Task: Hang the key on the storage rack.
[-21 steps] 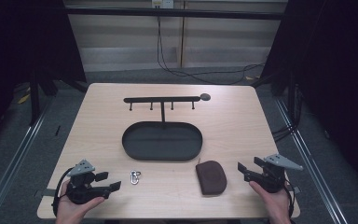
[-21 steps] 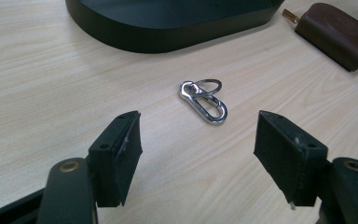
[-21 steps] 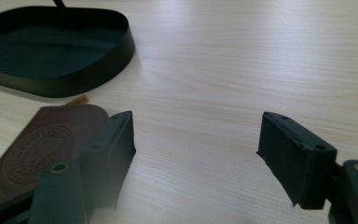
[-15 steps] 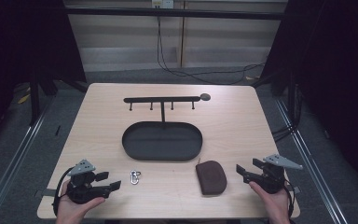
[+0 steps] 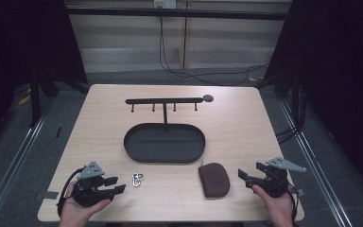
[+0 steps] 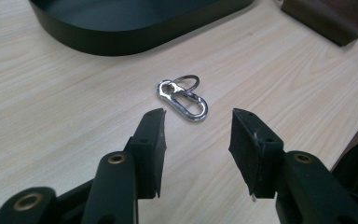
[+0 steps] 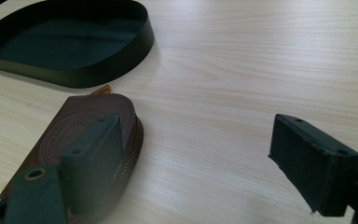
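Carabiner clip [image 6: 184, 99] lies mid-frame, just ahead of my left gripper [image 6: 198, 140], jaws spread. I should ease forward, straddling it squarely before closing. My right gripper [image 7: 196, 154], also spread, waits beside the brown zip pouch [image 7: 74, 135].

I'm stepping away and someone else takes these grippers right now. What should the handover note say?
Left gripper: open, empty, aimed at the carabiner lying just ahead on the table.
Right gripper: open, empty, beside the brown pouch.
Black tray sits mid-table, hook rack behind it.
Done: nothing gripped or moved yet.
Left: probably grasp the carabiner and pouch; where they go isn't evident.
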Demonstrator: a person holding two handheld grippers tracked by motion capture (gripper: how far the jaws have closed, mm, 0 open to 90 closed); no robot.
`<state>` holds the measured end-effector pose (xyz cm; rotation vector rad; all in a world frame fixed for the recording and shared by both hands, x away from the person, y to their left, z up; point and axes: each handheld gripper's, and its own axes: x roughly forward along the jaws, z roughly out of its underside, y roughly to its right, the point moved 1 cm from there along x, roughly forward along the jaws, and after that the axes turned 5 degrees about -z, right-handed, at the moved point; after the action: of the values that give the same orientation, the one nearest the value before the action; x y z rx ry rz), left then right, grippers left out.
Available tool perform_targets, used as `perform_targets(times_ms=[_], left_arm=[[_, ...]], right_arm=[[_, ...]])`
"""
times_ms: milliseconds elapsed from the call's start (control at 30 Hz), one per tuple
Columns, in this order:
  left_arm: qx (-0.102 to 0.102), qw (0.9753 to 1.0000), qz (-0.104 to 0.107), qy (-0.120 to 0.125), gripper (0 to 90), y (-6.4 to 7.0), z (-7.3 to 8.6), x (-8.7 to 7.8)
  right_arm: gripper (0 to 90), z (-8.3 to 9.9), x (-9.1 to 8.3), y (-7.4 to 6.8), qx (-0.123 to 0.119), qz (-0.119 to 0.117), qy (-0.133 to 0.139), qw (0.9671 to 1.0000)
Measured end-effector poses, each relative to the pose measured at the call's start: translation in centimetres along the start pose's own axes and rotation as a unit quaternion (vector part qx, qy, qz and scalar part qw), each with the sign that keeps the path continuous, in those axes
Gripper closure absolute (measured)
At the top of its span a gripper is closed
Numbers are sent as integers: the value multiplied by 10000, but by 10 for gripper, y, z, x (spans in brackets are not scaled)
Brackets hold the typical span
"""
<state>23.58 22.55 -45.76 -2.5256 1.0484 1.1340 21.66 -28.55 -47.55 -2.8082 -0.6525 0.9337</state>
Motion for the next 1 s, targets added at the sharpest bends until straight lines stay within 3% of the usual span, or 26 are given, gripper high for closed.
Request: perform_targets(times_ms=[133, 233, 333, 467, 533, 667, 700, 1000], left_arm=[[231, 9995, 46, -200, 588, 3, -8, 6], [423, 9985, -31, -343, 606, 6, -13, 9], [357, 9982, -104, -463, 553, 6, -17, 14], [435, 9974, -68, -578, 556, 7, -21, 17], [645, 9954, -14, -706, 584, 8, -27, 21], [778, 9938, -5, -792, 619, 10, -32, 25], [895, 9924, 82, -835, 627, 11, -36, 29], [995, 9892, 55, -1078, 641, 13, -44, 44]], right_arm=[[181, 0, 0, 0, -6, -59, -15, 10000], [182, 0, 1, 0, 4, -83, -62, 9999], [187, 0, 2, -1, -18, -75, -106, 9999], [201, 0, 0, -1, -26, -59, -39, 10000], [197, 0, 1, 0, 13, -75, -102, 9999], [198, 0, 2, -1, -17, -104, -134, 9999], [198, 0, 2, -1, -22, -119, -146, 9998], [220, 1, 3, -2, -35, -139, -191, 9997]])
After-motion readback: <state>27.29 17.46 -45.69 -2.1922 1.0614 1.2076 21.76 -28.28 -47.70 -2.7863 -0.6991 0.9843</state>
